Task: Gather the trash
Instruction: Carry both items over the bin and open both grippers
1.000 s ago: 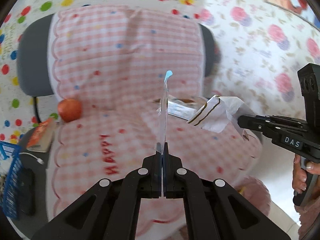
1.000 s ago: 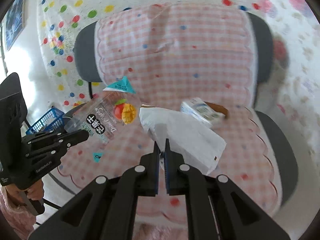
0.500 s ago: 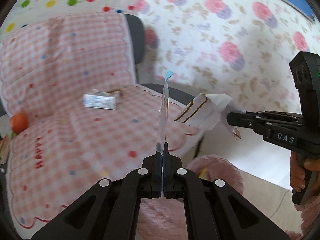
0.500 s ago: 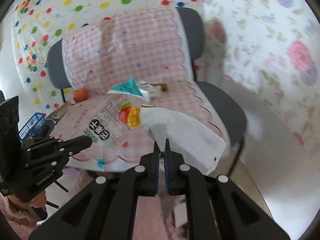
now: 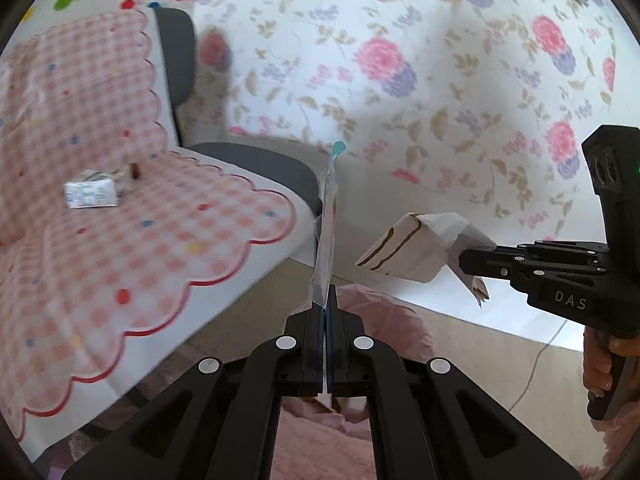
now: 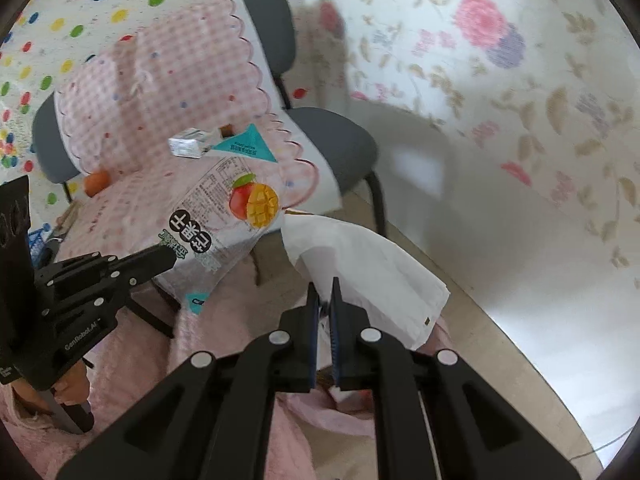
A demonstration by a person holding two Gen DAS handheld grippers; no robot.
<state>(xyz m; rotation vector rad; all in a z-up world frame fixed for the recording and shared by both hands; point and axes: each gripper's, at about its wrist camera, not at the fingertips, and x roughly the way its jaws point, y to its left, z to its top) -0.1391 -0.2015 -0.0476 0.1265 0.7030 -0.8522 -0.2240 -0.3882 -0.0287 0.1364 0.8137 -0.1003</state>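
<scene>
On the pink checked chair cover (image 5: 132,248), small carton (image 5: 91,195), orange fruit (image 6: 97,182) beside.
</scene>
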